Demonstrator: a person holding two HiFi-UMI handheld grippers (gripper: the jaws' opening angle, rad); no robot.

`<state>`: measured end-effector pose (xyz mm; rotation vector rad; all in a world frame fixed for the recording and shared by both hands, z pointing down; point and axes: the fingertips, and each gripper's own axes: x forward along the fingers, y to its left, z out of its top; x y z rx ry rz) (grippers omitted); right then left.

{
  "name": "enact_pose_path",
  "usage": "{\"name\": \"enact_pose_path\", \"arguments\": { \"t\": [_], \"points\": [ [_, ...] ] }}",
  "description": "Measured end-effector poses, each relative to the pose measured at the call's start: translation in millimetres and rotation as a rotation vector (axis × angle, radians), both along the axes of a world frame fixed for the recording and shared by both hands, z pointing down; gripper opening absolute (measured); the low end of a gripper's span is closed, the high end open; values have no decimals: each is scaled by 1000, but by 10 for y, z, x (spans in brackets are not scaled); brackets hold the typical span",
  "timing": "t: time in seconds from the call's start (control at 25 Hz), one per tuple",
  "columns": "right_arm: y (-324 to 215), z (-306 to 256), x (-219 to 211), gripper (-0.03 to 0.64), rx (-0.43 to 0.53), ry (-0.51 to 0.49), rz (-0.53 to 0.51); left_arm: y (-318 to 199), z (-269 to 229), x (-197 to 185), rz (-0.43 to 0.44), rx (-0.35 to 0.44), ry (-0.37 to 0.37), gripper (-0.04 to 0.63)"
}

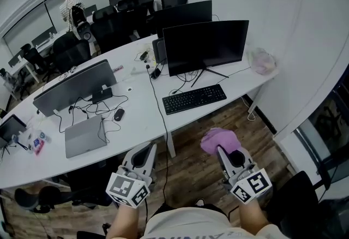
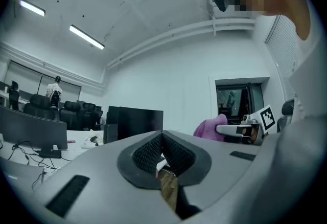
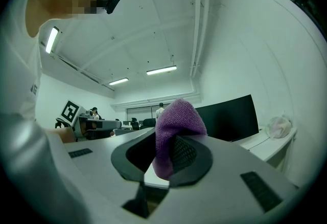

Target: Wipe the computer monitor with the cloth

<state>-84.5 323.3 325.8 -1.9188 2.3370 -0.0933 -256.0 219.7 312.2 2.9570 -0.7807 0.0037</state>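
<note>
Standing back from the white desk (image 1: pixel 136 123), we hold both grippers low over the wooden floor (image 1: pixel 191 164), well apart from the computer monitor (image 1: pixel 204 46). Our right gripper (image 1: pixel 222 151) has its jaws clamped on the purple cloth (image 1: pixel 218 139). In the right gripper view the cloth bunches up out of the closed jaws and drapes down between the pads. Our left gripper (image 1: pixel 147 151) carries nothing: in the left gripper view its two ribbed pads (image 2: pixel 179 154) meet at the tips with nothing between them, and only floor shows below. The monitor stands dark and upright on the desk, with a black keyboard (image 1: pixel 194 99) just in front of it. Further left on the desk sit a second monitor (image 1: pixel 73 86) seen from behind, a closed grey laptop (image 1: pixel 84 135) and a black mouse (image 1: pixel 118 114). A crumpled plastic bag (image 1: pixel 263 60) lies near the desk's right end.
</note>
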Motion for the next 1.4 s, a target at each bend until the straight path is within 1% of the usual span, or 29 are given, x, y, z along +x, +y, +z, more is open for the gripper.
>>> {"name": "enact_pose_path", "arguments": {
  "t": [0.12, 0.24, 0.36, 0.48, 0.68, 0.88, 1.12, 1.24, 1.4],
  "points": [
    [51, 83, 132, 55, -3, 20, -51, 97, 87, 198, -10, -9, -16, 2],
    [103, 165, 166, 55, 3, 54, -125, 192, 161, 359, -21, -11, -40, 2],
    [119, 216, 207, 55, 6, 52, -171, 234, 175, 464, -35, -15, -57, 2],
    [123, 254, 335, 55, 7, 15, -174, 268, 183, 576, -41, -16, -75, 2],
    [64, 239, 559, 55, 17, -13, -140, 223, 140, 757, -35, -1, -73, 2],
    [-31, 345, 718, 55, -20, -11, -132, 117, 176, 935, -19, -4, -57, 2],
    [-349, 411, 762, 55, -48, -1, -152, -148, 238, 1013, -27, -8, -43, 2],
    [-598, 376, 752, 55, -47, 5, -164, -352, 234, 983, -42, -7, -32, 2],
    [-970, 360, 678, 55, -68, 24, -190, -687, 231, 892, -68, -17, -10, 2]
  ]
}}
